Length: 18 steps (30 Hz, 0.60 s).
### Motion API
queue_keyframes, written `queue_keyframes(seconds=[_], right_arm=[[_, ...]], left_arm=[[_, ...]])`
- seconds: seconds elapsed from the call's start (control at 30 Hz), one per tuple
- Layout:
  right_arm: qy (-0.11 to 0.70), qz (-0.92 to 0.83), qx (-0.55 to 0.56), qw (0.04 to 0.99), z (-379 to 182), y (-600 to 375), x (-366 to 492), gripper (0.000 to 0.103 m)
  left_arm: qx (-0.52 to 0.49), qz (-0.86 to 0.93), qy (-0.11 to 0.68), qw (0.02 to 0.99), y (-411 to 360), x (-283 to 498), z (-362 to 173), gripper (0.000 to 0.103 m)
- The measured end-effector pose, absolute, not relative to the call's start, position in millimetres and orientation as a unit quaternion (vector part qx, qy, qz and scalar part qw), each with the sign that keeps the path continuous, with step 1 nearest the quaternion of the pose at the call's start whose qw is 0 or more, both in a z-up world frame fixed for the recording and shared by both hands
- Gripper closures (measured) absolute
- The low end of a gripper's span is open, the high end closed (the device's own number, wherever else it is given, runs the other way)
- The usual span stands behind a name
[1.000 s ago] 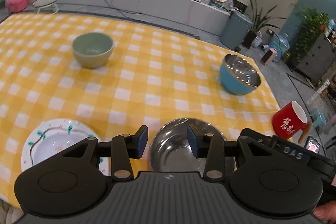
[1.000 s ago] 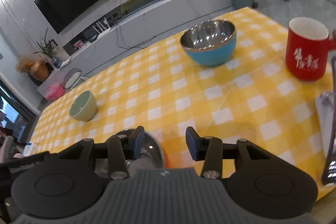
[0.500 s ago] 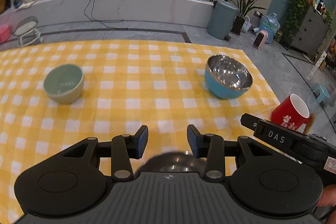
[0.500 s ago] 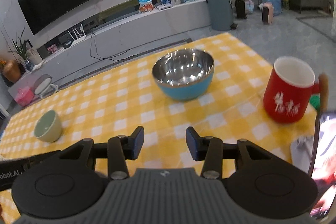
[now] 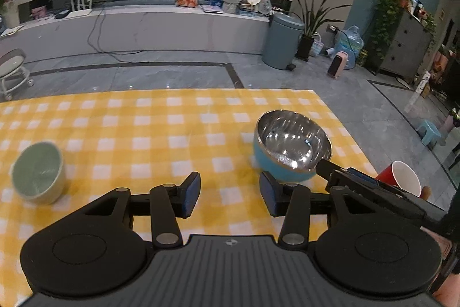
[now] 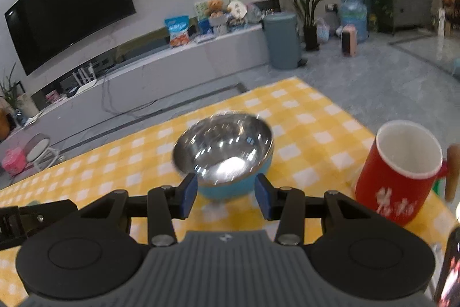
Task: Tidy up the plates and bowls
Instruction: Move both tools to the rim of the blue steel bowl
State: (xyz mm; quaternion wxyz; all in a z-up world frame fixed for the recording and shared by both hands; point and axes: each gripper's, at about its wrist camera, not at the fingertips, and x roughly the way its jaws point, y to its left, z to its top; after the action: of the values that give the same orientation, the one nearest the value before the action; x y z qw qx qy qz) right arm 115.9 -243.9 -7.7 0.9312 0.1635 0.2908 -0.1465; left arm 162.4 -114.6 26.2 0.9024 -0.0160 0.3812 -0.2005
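Observation:
A steel bowl with a blue outside (image 5: 290,147) stands on the yellow checked cloth, right of centre. My left gripper (image 5: 230,192) hovers over bare cloth to its left, jaws opening with nothing between them. A pale green bowl (image 5: 37,173) sits at the far left. In the right wrist view the blue bowl (image 6: 227,151) is straight ahead. My right gripper (image 6: 225,194) is open, its fingertips on either side of the bowl's near wall. From the left wrist view, one right fingertip (image 5: 323,164) reaches the rim; whether it touches I cannot tell.
A red mug (image 6: 399,177) with a wooden handle stands right of the blue bowl near the table's right edge. A phone (image 6: 451,272) shows at the lower right. The table's far edge (image 5: 172,90) drops to a grey floor.
Both grippers have moved towards the blue bowl, which now looks closer. The plain steel bowl and the white plate near the left gripper have left view. The left jaws stand wider.

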Motion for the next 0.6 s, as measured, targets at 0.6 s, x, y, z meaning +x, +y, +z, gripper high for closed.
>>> queue_keyframes(seconds=[0.6], right_arm=[[0.304, -0.198, 0.228, 0.904, -40, -296, 169, 0.059]], left_arm=[[-0.042, -0.23, 0.416, 0.879, -164, 241, -12, 0.048]])
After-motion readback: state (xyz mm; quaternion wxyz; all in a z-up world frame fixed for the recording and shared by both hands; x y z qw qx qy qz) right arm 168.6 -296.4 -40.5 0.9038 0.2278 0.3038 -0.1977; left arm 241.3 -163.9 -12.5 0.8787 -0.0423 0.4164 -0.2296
